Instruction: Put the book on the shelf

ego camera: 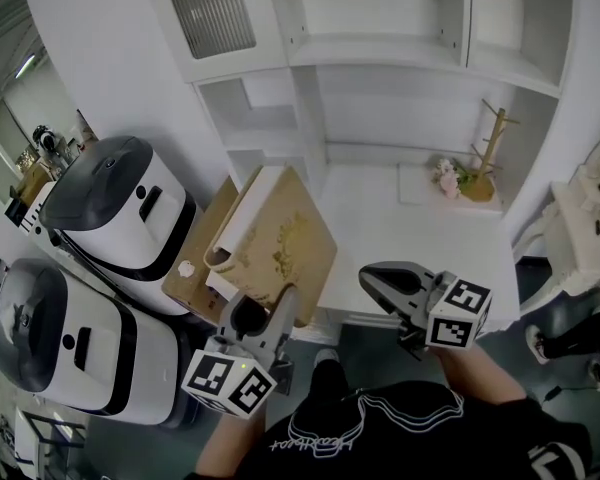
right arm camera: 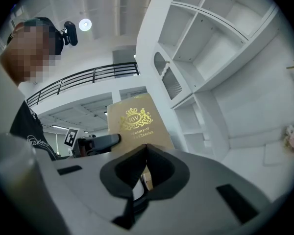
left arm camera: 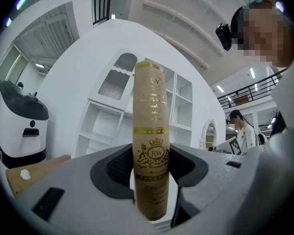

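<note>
Book (ego camera: 283, 236) clamped at its spine in our left gripper (ego camera: 263, 313), right gripper (ego camera: 372, 278) closed, empty; held one-sided, it may clip the shelf (ego camera: 380, 53) and twist loose.

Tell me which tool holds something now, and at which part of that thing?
The left tool grips the tan book across its spine, near one end. The right tool is shut and holds nothing.

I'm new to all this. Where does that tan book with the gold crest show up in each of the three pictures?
Head view: book left of centre, tilted.
Left gripper view: book at centre, spine upright between the jaws.
Right gripper view: book left of centre, cover facing, behind the jaws.
Shared landmark: the white shelf unit.
</note>
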A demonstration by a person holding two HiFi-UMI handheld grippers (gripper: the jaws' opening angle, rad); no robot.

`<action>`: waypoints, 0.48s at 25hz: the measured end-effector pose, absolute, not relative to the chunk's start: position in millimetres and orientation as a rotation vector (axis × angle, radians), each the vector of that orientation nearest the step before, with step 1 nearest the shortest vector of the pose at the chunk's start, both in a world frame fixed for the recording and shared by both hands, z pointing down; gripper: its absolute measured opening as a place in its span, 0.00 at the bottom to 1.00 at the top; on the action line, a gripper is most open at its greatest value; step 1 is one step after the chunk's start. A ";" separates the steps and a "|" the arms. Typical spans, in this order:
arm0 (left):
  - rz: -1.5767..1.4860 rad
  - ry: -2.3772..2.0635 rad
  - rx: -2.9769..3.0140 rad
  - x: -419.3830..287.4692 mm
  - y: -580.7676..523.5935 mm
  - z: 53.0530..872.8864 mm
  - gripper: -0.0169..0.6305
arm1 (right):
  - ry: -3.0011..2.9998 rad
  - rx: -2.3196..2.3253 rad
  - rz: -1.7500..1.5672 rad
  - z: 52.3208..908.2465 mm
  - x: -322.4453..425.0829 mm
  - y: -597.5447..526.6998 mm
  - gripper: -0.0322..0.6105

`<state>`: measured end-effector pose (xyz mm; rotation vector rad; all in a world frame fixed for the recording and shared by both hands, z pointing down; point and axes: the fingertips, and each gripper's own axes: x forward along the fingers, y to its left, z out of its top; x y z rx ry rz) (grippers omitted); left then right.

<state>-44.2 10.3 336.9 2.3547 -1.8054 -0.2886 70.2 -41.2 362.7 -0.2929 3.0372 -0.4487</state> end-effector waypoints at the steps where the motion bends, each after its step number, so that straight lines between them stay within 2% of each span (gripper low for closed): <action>1: -0.292 -1.807 2.356 -49.1 3.2 334.5 0.33 | 3.036 -0.296 -0.448 360.8 66.4 -48.1 0.06; 12: -0.306 -1.801 2.374 -110.7 -84.0 323.4 0.33 | 3.026 -0.371 -0.420 345.9 19.6 -128.5 0.06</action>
